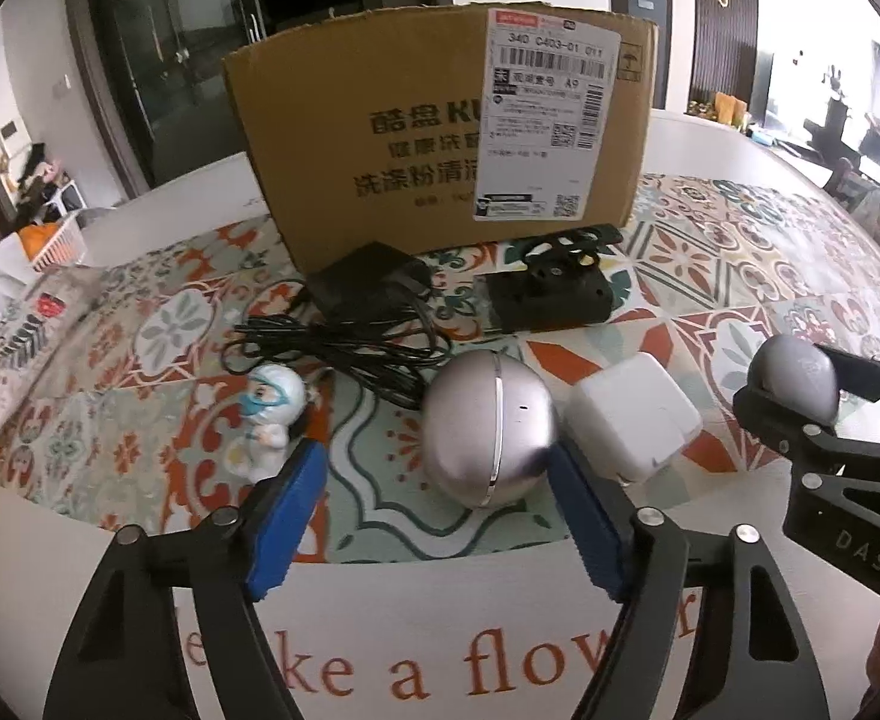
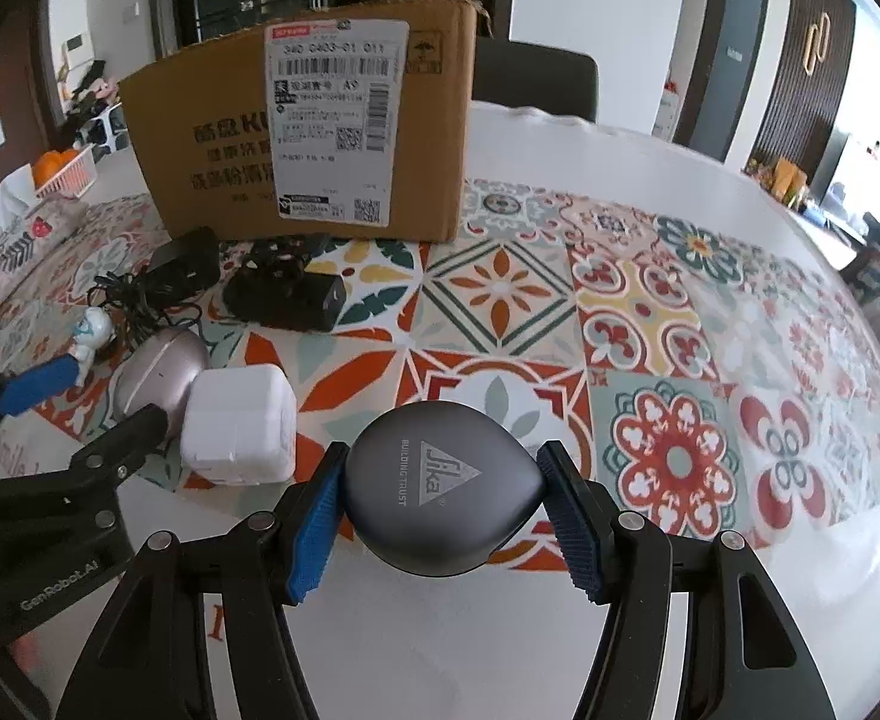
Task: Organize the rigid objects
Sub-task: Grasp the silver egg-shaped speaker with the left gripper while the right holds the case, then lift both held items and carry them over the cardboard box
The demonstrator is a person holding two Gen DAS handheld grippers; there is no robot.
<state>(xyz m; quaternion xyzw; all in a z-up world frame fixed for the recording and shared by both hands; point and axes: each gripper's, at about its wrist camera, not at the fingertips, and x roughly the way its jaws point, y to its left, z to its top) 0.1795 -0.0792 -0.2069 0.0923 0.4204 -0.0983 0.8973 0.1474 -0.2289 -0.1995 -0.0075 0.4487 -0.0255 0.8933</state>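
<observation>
Your right claw (image 2: pixel 440 516) has its blue pads pressed on both sides of the grey Sika case (image 2: pixel 440 498), lifted just above the counter (image 2: pixel 499 648) near its front edge. Your left claw (image 1: pixel 434 504) is partly open around the silver egg-shaped case (image 1: pixel 487 426); its right pad seems to touch the shell, the left pad stands clear, so nothing is gripped there yet. That silver case sits toward the front edge, touching or just beside the white charger block (image 1: pixel 631 420), with the small astronaut figure (image 1: pixel 269 414) on its other side and the tangled black cable (image 1: pixel 344 348) behind. The cardboard box (image 1: pixel 440 138) stands upright toward the back. The risk: both shells are smooth and rounded, so an off-centre squeeze may squirt the silver one sideways into the charger block or the figure, toppling it
</observation>
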